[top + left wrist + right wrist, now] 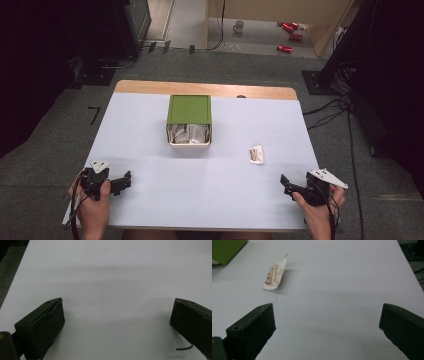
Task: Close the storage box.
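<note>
Left gripper (121, 181) held low over the white table (200, 190) near its left front corner, jaws spread, nothing between them. Further right, green box (189, 109) mid-table, holding what look like paper sachets (189, 134). Loose sachet (256, 154) lying right of the box. Right gripper (327, 322) near the right front corner, jaws spread wide, empty, sachet ahead and apart.
</note>
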Demonstrator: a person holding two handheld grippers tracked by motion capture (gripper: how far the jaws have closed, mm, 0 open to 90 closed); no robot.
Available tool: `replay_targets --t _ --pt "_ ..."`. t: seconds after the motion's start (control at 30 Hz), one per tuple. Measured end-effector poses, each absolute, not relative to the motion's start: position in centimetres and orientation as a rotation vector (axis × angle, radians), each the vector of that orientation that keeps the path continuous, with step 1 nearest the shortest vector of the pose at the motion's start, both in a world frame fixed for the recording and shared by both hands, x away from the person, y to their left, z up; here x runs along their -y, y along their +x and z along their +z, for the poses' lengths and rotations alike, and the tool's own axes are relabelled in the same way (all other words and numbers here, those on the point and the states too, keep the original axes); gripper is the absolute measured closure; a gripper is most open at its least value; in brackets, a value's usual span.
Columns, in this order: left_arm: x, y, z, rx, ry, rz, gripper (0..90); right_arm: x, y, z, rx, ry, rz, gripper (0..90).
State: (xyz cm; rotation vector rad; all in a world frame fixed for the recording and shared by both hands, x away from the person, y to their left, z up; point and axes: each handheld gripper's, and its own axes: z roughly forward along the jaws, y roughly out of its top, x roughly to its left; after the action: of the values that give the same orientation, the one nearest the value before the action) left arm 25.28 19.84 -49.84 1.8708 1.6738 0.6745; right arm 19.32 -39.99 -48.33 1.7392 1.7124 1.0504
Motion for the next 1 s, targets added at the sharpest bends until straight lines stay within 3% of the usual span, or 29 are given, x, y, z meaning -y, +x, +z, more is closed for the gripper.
replay_targets --t 0.3,0.6,1.0 --pt "-19.8 25.3 -49.8 -1.673 1.872 0.675 0.0 41.4 18.1 -49.9 -1.731 1.767 0.95 0.1" --pt "-19.9 25.3 -49.8 -1.673 1.873 0.674 0.0 40.0 18.2 -50.6 -1.782 1.719 0.764 0.0" --pt "-19.8 25.3 -49.8 -1.673 1.872 0.675 0.0 40.1 18.2 -50.7 -1.777 1.712 0.774 0.0"
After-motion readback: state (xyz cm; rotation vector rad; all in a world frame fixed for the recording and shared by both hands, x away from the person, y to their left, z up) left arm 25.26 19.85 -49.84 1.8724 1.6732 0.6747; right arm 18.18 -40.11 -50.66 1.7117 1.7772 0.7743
